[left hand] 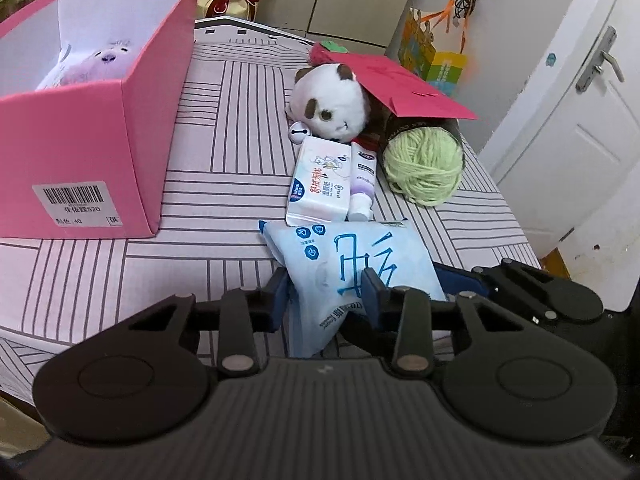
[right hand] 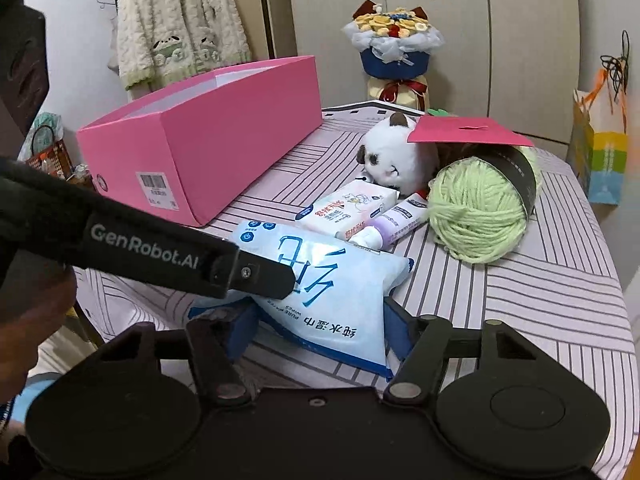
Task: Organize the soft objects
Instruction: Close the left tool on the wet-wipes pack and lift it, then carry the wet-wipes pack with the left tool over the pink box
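Observation:
A light blue wipes pack [left hand: 352, 256] [right hand: 332, 300] lies near the front of the striped table. My left gripper [left hand: 326, 296] is shut on its near corner, with both pads pinching the wrapper. In the right wrist view its finger [right hand: 256, 276] reaches in from the left over the pack. My right gripper [right hand: 320, 328] straddles the pack's near end, and its pads rest against both sides. One right pad [left hand: 456, 278] shows at the pack's right edge. The pink box [left hand: 80, 140] [right hand: 208, 148] stands open at the left with a pale purple plush [left hand: 104, 60] inside.
Behind the pack lie a tissue packet [left hand: 320, 184] [right hand: 348, 204], a cream tube [left hand: 362, 184] [right hand: 396, 220], a green yarn ball [left hand: 424, 168] [right hand: 476, 208] and a panda plush [left hand: 332, 100] [right hand: 396, 156] under a red card [left hand: 404, 84]. The table edge [right hand: 616, 304] curves at the right, near a door.

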Demonstrator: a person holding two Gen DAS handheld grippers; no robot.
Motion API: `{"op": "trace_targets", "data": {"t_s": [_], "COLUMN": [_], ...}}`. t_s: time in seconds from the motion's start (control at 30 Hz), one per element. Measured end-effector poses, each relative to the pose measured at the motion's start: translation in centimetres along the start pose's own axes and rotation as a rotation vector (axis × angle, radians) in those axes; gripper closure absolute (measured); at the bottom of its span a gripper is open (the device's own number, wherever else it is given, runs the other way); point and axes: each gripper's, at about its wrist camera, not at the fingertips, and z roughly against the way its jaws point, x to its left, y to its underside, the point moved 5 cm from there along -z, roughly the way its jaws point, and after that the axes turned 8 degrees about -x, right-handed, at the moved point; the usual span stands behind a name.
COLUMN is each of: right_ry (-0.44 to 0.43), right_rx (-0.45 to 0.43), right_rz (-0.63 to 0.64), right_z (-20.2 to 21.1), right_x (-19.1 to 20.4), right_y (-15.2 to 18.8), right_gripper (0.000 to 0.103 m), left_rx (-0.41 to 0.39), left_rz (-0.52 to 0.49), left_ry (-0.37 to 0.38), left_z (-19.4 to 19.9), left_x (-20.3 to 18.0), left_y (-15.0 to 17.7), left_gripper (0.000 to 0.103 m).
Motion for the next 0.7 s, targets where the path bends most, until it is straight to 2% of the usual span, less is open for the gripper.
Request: {"op": "trace_targets", "data": {"t_s": [0.37, 0.7], "right_ry": [-0.020, -0.055], "right_rx": [0.084, 0.122], "right_rz": [-0.002, 0.088], "right_z": [2.2, 4.8], "right_x": [2.1, 6.1], "right_y": [-1.4, -3.7], "right_gripper": [0.033, 0.033], "left_rx": [0.034, 0.034], "left_rz": [-0.056, -0.044], "left_ry": [0.008, 0.031], "left_z": [3.7, 9.2], "left_x": [-0.6, 0.6], "left_y": [-0.1, -0.5], "left_gripper": [0.065, 0.065]}}
